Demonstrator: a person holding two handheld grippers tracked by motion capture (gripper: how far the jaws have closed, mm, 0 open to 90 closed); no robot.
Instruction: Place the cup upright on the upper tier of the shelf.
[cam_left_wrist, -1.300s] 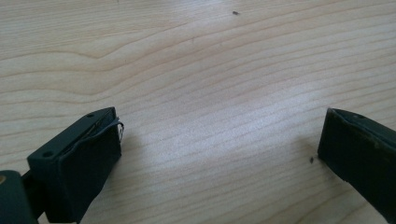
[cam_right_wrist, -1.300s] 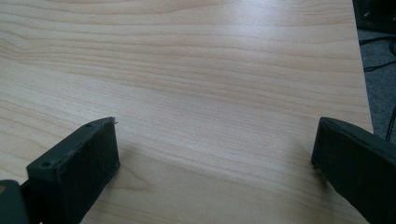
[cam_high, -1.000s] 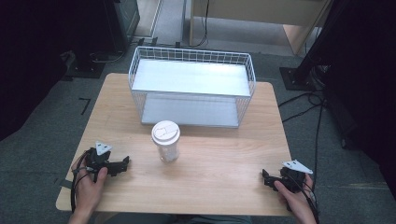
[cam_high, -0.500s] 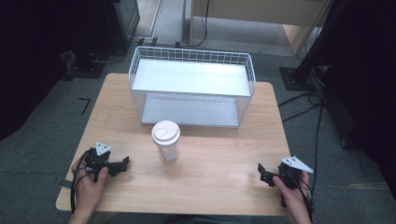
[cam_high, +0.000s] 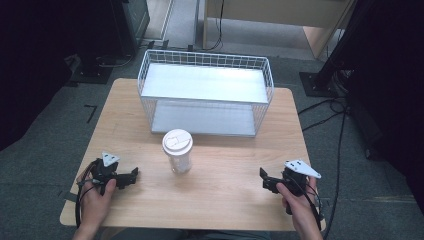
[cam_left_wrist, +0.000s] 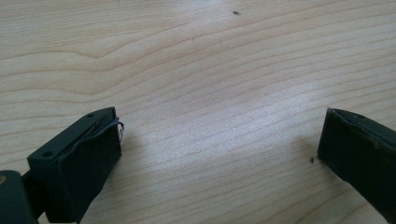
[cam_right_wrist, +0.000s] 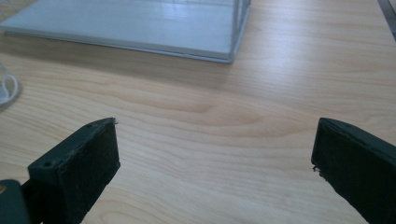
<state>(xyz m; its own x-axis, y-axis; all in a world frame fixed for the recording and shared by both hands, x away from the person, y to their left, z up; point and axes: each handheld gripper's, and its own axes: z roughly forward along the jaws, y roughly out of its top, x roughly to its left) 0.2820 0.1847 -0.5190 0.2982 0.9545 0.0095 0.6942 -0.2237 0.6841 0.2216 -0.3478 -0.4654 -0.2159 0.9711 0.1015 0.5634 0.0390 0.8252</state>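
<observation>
Judging from the high view, nothing's begun: lidded cup stands untouched mid-surface before the wire basket, left tongs and right tongs well apart from it; both gripper views show jaws spread, empty.

One lidded cup, one white wire basket, two grippers, one wooden table.

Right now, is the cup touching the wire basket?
Apart. The high view shows a strip of bare table between the cup and the front edge of the basket.
</observation>
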